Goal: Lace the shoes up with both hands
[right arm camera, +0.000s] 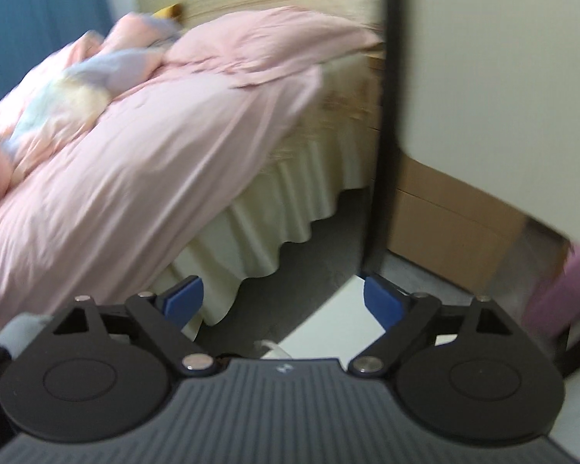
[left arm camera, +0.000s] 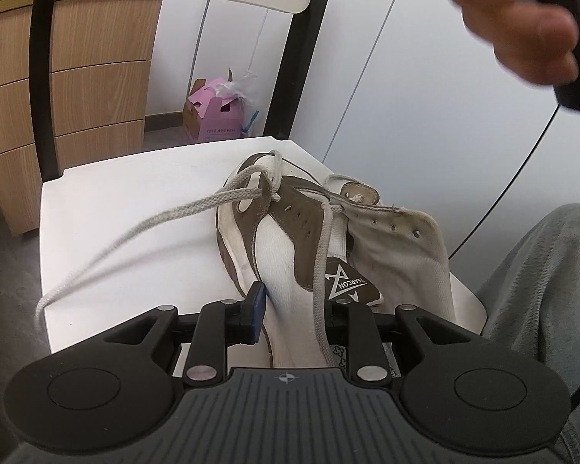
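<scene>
A white and brown shoe (left arm camera: 290, 232) lies on the white chair seat (left arm camera: 116, 232), heel towards me. My left gripper (left arm camera: 298, 305) is shut on the shoe's rear side, the white upper pinched between its pads. One end of the grey lace (left arm camera: 181, 212) loops through the front eyelets and trails left over the seat's edge. The other end (left arm camera: 323, 255) runs down past the brown tongue between my left fingers. My right gripper (right arm camera: 284, 301) is open, holds nothing and is raised above the seat. The left wrist view shows a hand (left arm camera: 522, 27) on its handle at the top.
A chair back with black posts (left arm camera: 42, 77) rises behind the seat. A wooden drawer unit (left arm camera: 96, 89) and a pink box (left arm camera: 216, 112) stand beyond it. A grey trouser leg (left arm camera: 541, 290) is at the right. The right wrist view shows a bed with a pink duvet (right arm camera: 135, 154).
</scene>
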A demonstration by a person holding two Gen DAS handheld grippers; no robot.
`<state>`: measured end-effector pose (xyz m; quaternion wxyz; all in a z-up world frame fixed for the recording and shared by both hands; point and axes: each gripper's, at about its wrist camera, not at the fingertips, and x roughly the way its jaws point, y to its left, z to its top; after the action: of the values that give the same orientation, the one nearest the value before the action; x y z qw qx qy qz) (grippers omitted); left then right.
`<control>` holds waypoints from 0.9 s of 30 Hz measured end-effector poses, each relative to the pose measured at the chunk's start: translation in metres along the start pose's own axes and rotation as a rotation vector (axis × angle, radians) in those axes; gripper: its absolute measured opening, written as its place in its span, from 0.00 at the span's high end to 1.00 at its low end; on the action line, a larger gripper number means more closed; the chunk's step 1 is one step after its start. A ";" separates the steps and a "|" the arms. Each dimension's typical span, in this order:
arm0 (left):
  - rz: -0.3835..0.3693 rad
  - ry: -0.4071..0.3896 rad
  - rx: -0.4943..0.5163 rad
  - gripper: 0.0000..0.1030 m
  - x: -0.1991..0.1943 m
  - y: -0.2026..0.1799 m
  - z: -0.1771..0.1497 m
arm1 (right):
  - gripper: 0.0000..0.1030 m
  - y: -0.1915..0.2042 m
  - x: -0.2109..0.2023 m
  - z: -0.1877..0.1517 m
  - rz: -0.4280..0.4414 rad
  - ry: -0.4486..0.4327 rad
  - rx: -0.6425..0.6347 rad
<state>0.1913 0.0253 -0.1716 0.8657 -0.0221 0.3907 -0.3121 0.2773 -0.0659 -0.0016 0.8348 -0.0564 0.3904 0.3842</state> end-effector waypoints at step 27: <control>-0.035 0.020 -0.019 0.74 0.006 0.008 0.003 | 0.02 -0.162 0.053 -0.104 0.035 -0.030 0.744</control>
<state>0.2002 0.0279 -0.1756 0.8560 -0.0339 0.4019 -0.3235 0.3459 -0.1883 -0.1432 0.7970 0.2635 0.4919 0.2311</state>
